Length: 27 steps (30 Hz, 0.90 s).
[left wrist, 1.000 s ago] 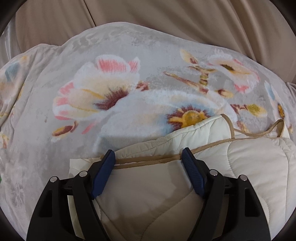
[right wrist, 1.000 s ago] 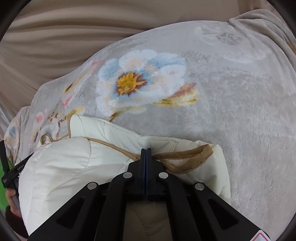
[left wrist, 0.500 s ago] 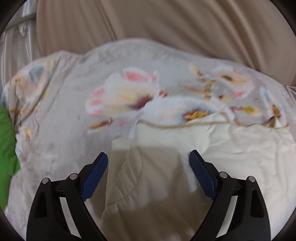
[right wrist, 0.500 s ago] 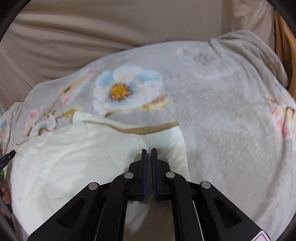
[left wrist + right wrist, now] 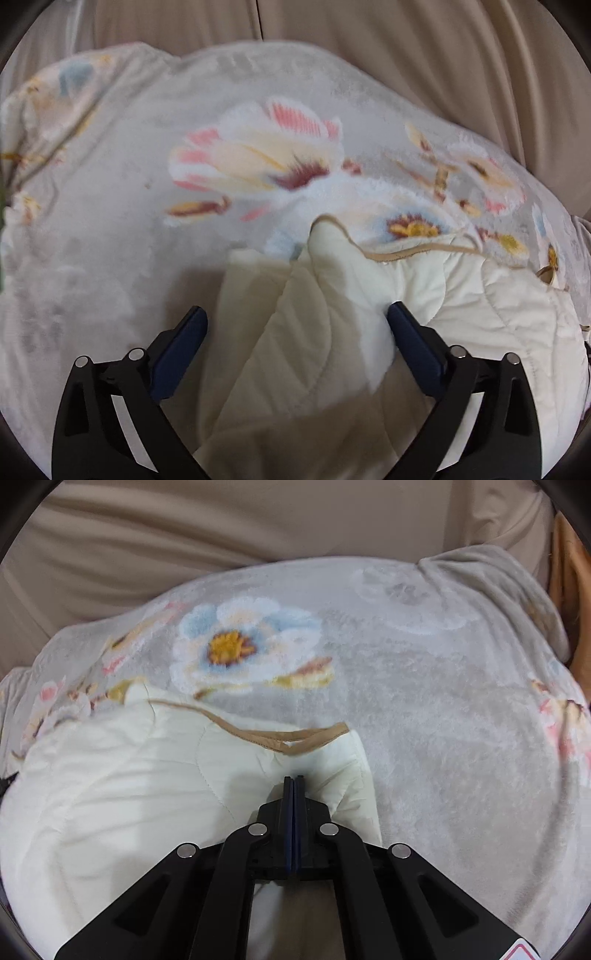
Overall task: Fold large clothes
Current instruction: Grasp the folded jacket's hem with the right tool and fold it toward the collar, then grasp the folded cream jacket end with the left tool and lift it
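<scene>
- Looks like a fold just got laid down: the cream quilted garment point(image 5: 332, 332) is lying in a bundle on the floral blanket point(image 5: 147, 221), at about 6 o'clock in both wrist views.
- Left tool point(image 5: 297, 325) has just been opening and stands wide apart, with cloth between the pads but not squeezed.
- Right tool point(image 5: 294, 781) is pretty much together and over the garment. Can't see any fabric pinched.
- I'd say the next move needs a fresh grab on that tan trimmed edge point(image 5: 258, 734) at 12 o'clock, both sides, to fold again.

Cream quilted garment point(image 5: 461, 314) on floral blanket point(image 5: 110, 221)
</scene>
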Tool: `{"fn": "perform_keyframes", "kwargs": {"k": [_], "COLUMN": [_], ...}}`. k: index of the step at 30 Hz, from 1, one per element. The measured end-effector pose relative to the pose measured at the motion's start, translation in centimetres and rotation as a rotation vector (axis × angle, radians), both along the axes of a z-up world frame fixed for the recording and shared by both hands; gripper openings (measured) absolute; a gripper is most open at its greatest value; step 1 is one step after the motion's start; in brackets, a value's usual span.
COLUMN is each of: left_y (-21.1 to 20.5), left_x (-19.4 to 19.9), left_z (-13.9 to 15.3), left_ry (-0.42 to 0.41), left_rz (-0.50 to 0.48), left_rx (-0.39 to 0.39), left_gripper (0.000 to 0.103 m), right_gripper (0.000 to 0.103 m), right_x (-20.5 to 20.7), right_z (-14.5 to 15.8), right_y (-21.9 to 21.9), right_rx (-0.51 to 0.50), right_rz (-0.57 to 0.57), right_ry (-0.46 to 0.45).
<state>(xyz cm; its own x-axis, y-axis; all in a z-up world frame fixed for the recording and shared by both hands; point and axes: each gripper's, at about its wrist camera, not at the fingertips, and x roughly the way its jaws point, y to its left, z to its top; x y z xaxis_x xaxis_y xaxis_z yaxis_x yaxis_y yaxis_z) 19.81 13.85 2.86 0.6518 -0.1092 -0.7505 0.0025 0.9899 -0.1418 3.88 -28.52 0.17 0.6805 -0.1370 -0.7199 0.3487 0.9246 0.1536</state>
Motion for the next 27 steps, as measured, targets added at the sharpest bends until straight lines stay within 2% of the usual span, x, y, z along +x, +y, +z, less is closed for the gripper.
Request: {"fn": "perform_keyframes", "kwargs": {"k": [2, 5, 7, 10, 16, 19, 21, 24, 26, 27], "left_y": [0.7, 1.2, 1.6, 2.6, 6.1, 7.1, 7.3, 6.8, 6.3, 6.2], "left_x": [-2.0, -5.0, -7.1, -9.1, -10.0, -10.1, -10.1, -10.3, -10.2, -10.2], "left_z": [2.3, 4.8, 5.6, 5.2, 0.3, -2.1, -2.3, -1.9, -2.0, -2.0], "left_ry": [-0.054, -0.072, -0.075, -0.052, 0.098, 0.166, 0.159, 0.152, 0.157, 0.157], "left_rz": [-0.012, -0.055, -0.072, -0.067, 0.001, -0.005, 0.001, -0.027, -0.052, -0.054], "left_rx": [-0.045, -0.073, -0.065, -0.060, -0.101, -0.237, -0.258, -0.259, -0.273, -0.283], "left_gripper": [0.092, 0.092, 0.093, 0.093, 0.093, 0.096, 0.097, 0.097, 0.097, 0.097], "right_gripper": [0.006, 0.006, 0.006, 0.004, 0.004, 0.003, 0.003, 0.003, 0.003, 0.003], "right_x": [-1.0, -0.9, -0.3, 1.0, 3.7, 3.5, 3.5, 4.2, 5.1, 5.8], "right_z": [3.3, 6.5, 6.1, 4.5, 0.1, -1.3, -1.0, 1.2, 2.7, 2.6], "right_y": [2.6, 8.4, 12.4, 16.6, 21.0, 22.0, 22.1, 20.5, 19.2, 18.8], "right_rx": [0.025, -0.030, -0.017, 0.020, 0.012, -0.035, -0.049, 0.041, 0.047, 0.053], "right_rz": [0.086, 0.247, 0.354, 0.458, 0.510, 0.522, 0.535, 0.537, 0.503, 0.497], "right_ry": [-0.068, -0.063, -0.023, 0.026, 0.127, 0.115, 0.121, 0.104, 0.064, 0.074]}}
